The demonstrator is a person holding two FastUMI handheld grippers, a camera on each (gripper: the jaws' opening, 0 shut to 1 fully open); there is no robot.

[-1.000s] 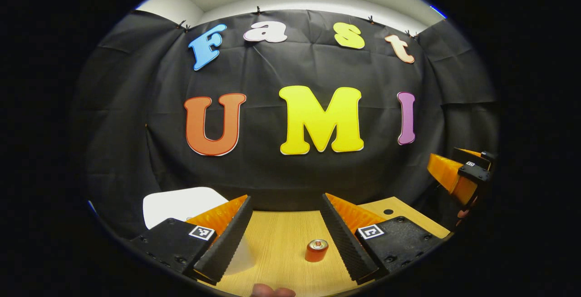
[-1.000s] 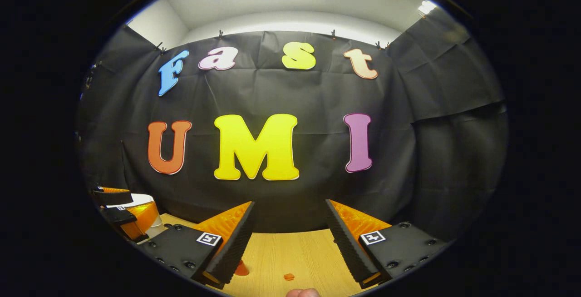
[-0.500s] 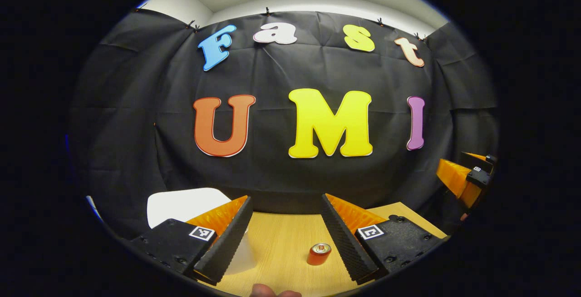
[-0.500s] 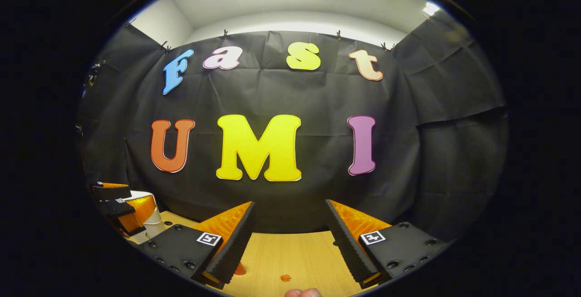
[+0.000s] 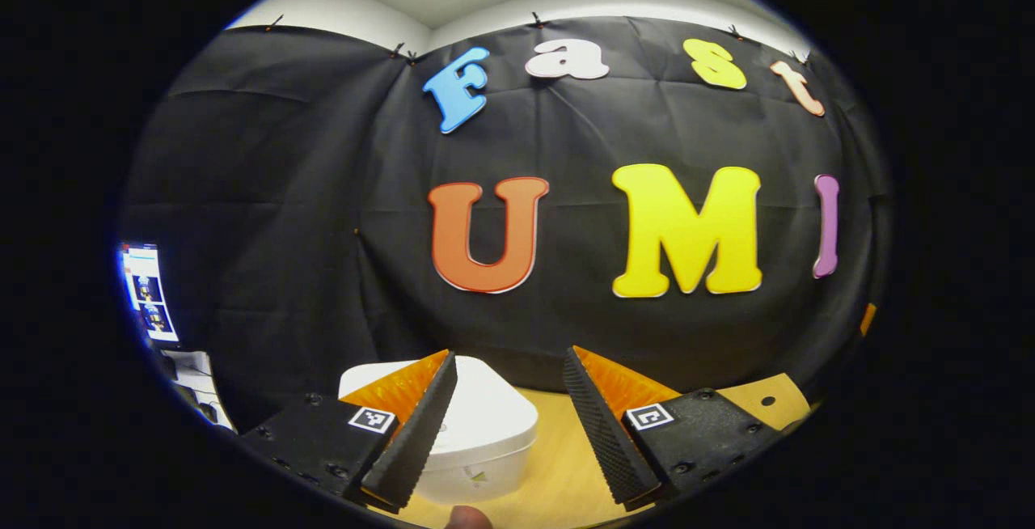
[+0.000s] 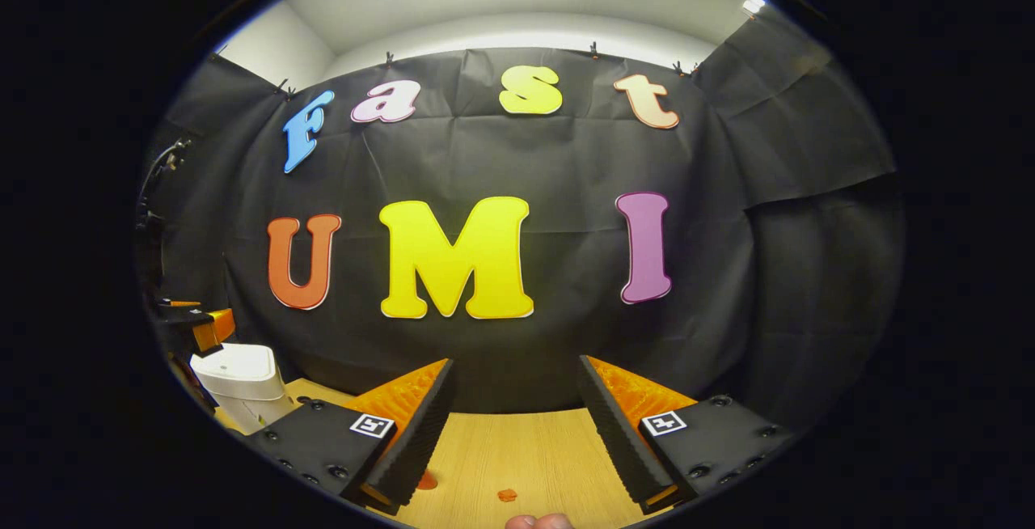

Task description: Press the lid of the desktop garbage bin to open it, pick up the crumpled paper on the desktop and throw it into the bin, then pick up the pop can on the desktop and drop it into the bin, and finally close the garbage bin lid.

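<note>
Both claws spread and empty; bin lid down.

Left claw [image 5: 508, 424] held wide above white desktop garbage bin [image 5: 485, 440], lid closed, on wooden bench [image 5: 566, 472]. Right claw [image 6: 513, 432] likewise spread over bare bench, nothing pinched. Bin also seen far left in right gripper view, beside the other claw. Small orange scraps [image 6: 507, 495] lying on bench between right fingers.

One white garbage bin [image 5: 485, 432], one wooden table [image 6: 525, 456], two tools [image 5: 505, 424] [image 6: 513, 432], one monitor [image 5: 148, 293].
</note>
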